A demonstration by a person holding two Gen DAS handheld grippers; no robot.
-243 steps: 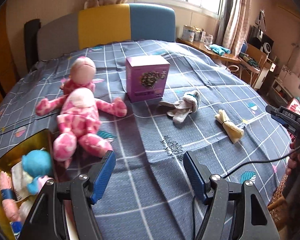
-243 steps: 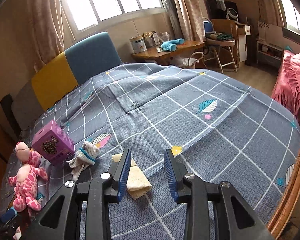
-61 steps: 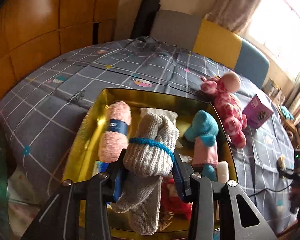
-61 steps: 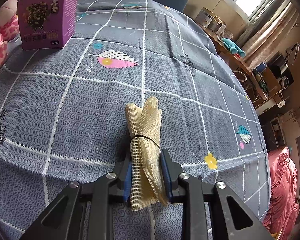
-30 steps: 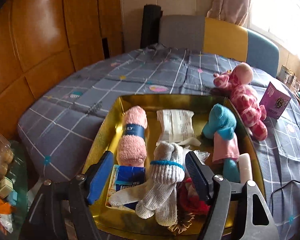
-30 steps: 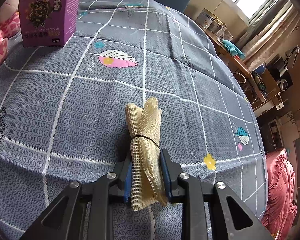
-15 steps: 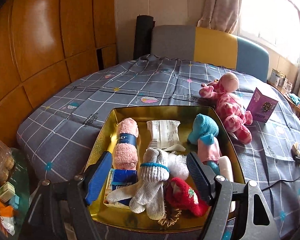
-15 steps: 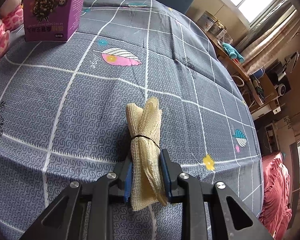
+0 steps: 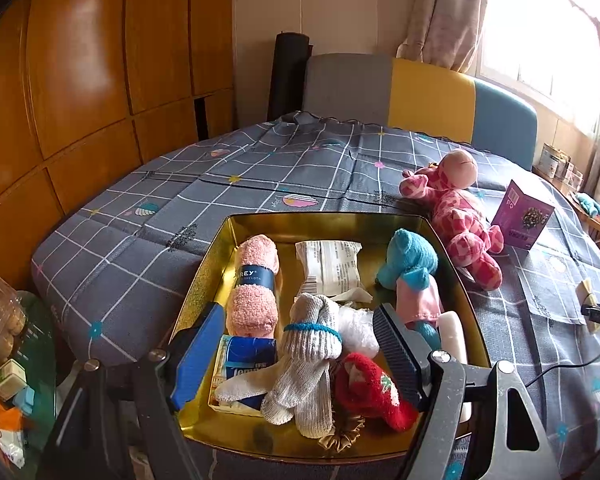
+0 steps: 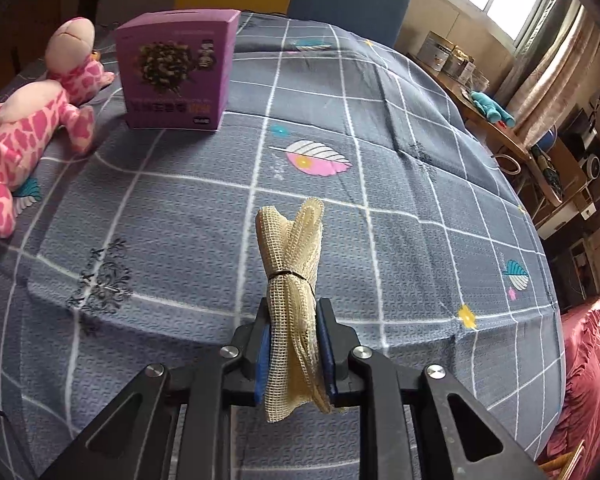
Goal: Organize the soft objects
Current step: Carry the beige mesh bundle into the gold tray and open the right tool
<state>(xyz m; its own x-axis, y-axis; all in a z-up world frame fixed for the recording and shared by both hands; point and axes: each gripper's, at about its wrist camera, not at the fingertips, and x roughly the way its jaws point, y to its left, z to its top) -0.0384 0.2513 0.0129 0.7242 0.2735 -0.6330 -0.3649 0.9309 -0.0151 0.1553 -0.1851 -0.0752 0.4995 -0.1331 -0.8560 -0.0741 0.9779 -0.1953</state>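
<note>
— So, what is your right claw doing?

— My right gripper (image 10: 294,354) is pinching a rolled cream mesh cloth (image 10: 294,276). The jaws have just been closing further, and the blue pads press it from both sides below the thin band tied round its middle. The roll sticks up and forward out of the jaws, its frayed top fanned open, its lower end hanging out behind the pads.

— Is it on the bed?

— It is lifted off the grey checked bedspread (image 10: 400,184); only my pads touch it. The claw points steeply downward at the cover. Beyond it stand a purple box (image 10: 178,68) and, to the left, a pink spotted plush toy (image 10: 24,132) lying on the cover.

— And the left one?

— My left gripper (image 9: 296,354) is spread wide and grips nothing. It hangs tilted downward over the near end of the gold tin (image 9: 204,276). Between the fingers, but lower down and free of them, lies the grey sock bundle (image 9: 310,356) with its blue band, resting in the tin.

— What else is in there?

— A pink rolled towel (image 9: 254,284), a white packet (image 9: 330,266), a teal doll (image 9: 412,276), a red sock (image 9: 370,390) and a blue tissue pack (image 9: 246,356).
</note>
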